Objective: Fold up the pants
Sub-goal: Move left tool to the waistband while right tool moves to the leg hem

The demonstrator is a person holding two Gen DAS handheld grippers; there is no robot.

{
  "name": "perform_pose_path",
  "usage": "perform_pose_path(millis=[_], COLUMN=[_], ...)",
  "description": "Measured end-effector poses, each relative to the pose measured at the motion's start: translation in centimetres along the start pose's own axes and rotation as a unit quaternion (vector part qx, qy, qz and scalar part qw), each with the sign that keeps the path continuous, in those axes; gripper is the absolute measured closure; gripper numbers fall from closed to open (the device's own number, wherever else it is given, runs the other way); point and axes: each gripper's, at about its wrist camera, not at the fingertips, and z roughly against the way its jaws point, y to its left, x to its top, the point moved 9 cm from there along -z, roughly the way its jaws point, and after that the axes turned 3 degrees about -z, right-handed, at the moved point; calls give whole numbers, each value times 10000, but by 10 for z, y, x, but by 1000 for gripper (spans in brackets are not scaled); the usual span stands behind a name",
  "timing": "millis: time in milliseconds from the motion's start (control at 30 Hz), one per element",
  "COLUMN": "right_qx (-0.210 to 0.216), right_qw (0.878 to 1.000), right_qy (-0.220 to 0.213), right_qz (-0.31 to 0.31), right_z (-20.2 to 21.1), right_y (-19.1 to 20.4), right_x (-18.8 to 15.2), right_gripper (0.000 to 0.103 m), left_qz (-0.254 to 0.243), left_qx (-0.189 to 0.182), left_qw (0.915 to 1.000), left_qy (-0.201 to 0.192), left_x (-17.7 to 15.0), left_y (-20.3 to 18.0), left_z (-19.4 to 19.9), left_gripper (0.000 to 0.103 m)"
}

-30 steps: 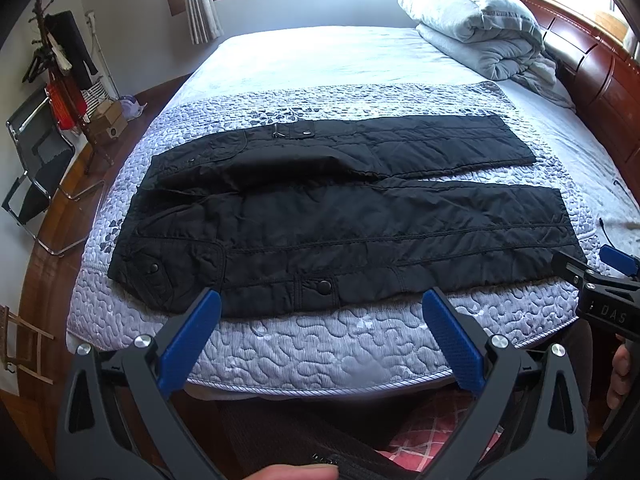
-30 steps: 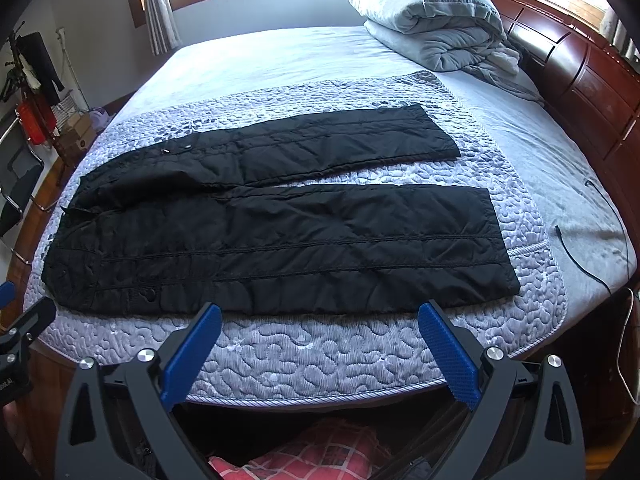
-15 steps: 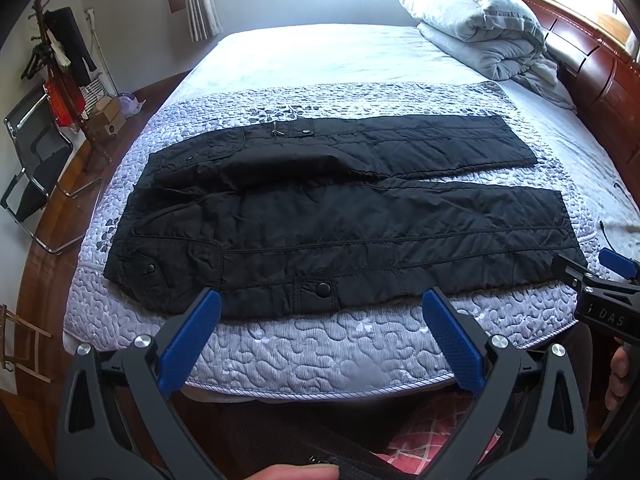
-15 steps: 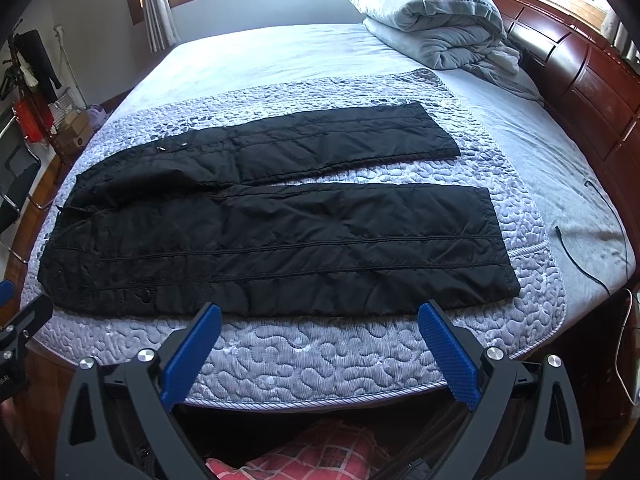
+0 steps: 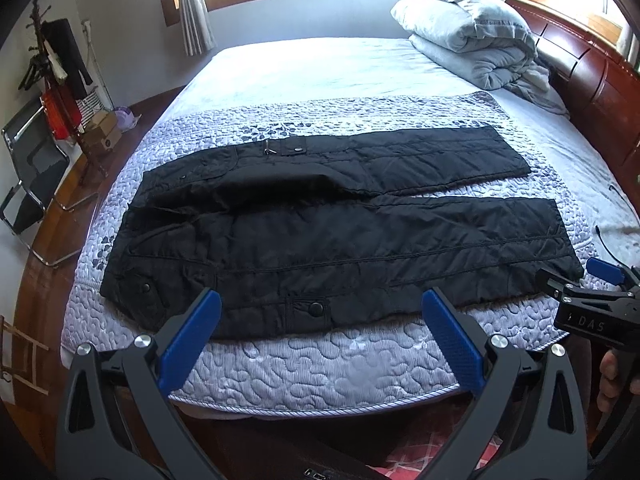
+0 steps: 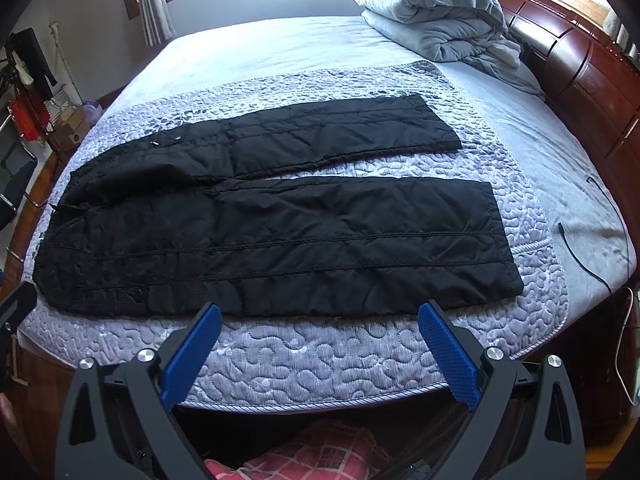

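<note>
Pants [image 5: 336,236]: black, quilted, spread flat across the bed, waist toward the left, both legs running right; unfolded.
Legs: lying side by side, a narrow wedge of quilt showing between them toward the cuffs; the near leg's cuff [image 6: 496,236] reaches further right than the far one.
Details: a snap button [image 5: 317,309] on a flap along the near edge, another on a pocket near the waist corner.
Quilt [image 6: 320,356]: lilac, pebble-stitched, directly under the pants and hanging over the near edge of the bed.
Bed [image 5: 320,64]: pale sheet beyond the quilt, dark red wooden headboard [image 6: 580,68] on the right.
Duvet [image 5: 468,36]: grey, folded in a pile at the far right corner (well apart from the pants).
Left claw [image 5: 320,332]: blue-padded fingers spread wide apart, empty, hovering at the near edge of the pants close to the waist end.
Right claw [image 6: 318,344]: fingers likewise wide apart, gripping nothing, just short of the near leg; also seen from the side in the left view.
Cable [image 6: 588,256]: thin, black, lying on the sheet to the right.
</note>
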Motion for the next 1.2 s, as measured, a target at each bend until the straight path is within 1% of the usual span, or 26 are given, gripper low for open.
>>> perform_pose_path(millis=[67,267,333,467,500,567,600,633,667,700,733,767,800,867,933,967,1000,1067,1133,1167,1200], right_qx=[-27,-132,-102,-59,-57,-131,-160,-149,-112,-119,-141,-138,-192,-213,-269,-207,-122,-37,81,137,222], right_qw=[10000,9999,9999,9999,9998,9990,9984,9982,9981,9985,9987,9988,9990,9992,9993,9995,9996,9991,9969,9953,9929], right_qy=[6,-39,-49,-156,-198,-382,-448,-469,-476,-434,-396,-374,-339,-253,-114,20,136,421,774,946,1151], right_qz=[-26,-56,-67,8,66,210,295,350,362,322,281,266,239,214,235,246,213,82,-63,-125,-194], right_z=[-3,-13,-18,-26,-29,-33,-37,-43,-49,-59,-67,-75,-86,-108,-132,-148,-160,-191,-226,-241,-257], right_y=[-2,-12,-16,-25,-29,-39,-46,-54,-63,-77,-89,-100,-115,-138,-157,-165,-172,-187,-202,-208,-213], right_x=[2,13,20,39,47,65,76,89,101,116,130,143,161,192,216,228,236,254,270,273,276], right_gripper=[4,4,4,4,4,4,4,4,4,4,4,4,4,4,4,4,4,4,4,4,4], left_qz=[67,96,102,135,242,429,491,518,512,447,332,269,376,505,306,254,141,-38,-52,-126,-274], left_qx=[-61,11,51,18,-170,-732,-1095,-1338,-1359,-1257,-1175,-1192,-1246,-1232,-1181,-1110,-997,-1071,-1164,-1164,-1255], left_qw=[10000,9999,9998,9994,9988,9948,9904,9863,9852,9842,9811,9778,9765,9784,9801,9815,9828,9803,9775,9766,9741], left_qy=[31,108,190,321,402,564,683,816,915,1160,1498,1703,1716,1582,1563,1543,1548,1657,1761,1803,1861], left_x=[2,8,10,15,15,16,15,14,12,10,9,10,21,42,71,83,101,126,158,169,184], left_y=[1,8,10,13,13,13,14,16,20,28,34,37,47,62,74,79,87,94,102,105,107], left_z=[-2,-14,-20,-37,-46,-64,-77,-89,-97,-111,-123,-131,-140,-151,-170,-177,-190,-210,-239,-253,-271], left_gripper=[3,3,3,3,3,3,3,3,3,3,3,3,3,3,3,3,3,3,3,3,3])
